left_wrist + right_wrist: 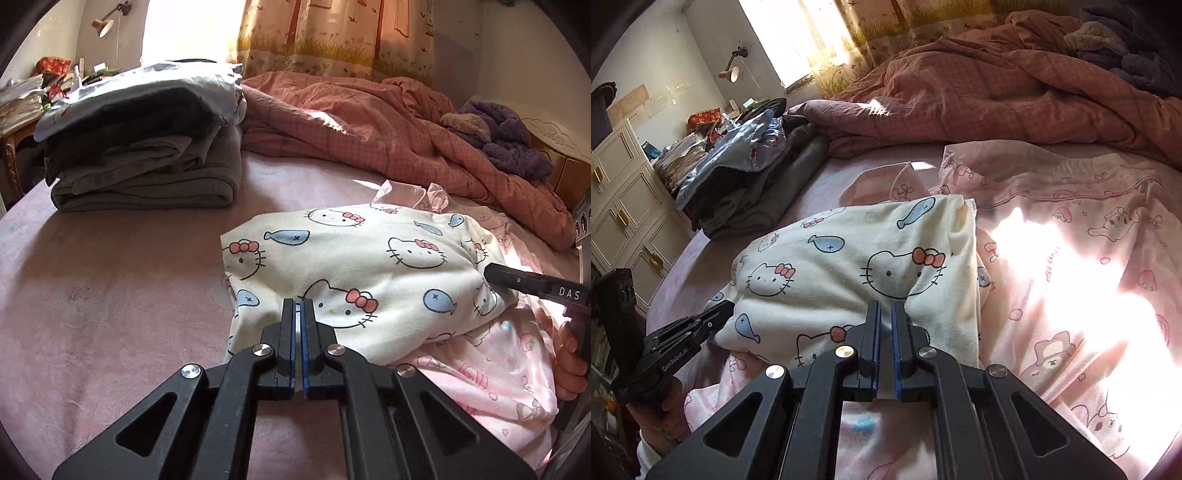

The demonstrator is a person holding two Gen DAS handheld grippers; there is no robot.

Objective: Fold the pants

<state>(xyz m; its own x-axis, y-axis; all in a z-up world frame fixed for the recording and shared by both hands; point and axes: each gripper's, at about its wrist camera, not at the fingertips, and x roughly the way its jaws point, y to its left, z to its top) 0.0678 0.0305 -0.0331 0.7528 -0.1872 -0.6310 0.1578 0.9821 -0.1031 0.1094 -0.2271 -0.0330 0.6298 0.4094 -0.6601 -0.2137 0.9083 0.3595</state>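
Lying folded into a plump bundle near the front edge of the bed [110, 295], the cream pants [369, 266] printed with cat faces and blue fish rest partly on the pink sheet and partly on a pale pink printed garment [1071, 258] spread beneath and to the right of them. The left gripper [298, 304] sits at the bundle's near-left edge with its jaws pressed almost together; a sliver of pale cloth shows between the blue pads, so they appear to be pinching the pants. The right gripper [884, 308] meets the bundle's near-right side, its jaws also drawn close with pale cloth visible between them, nipping a fold of the same fabric. In the left wrist view the right gripper's black tip touches the bundle's right side, with fingers around its handle. A stack of folded grey and dark clothes [147, 155], topped by a light blue printed piece, stands toward the far-left corner of the bed. A crumpled pink quilt [369, 122] is heaped along the far edge, with a purple fleece [506, 136] at its right end.
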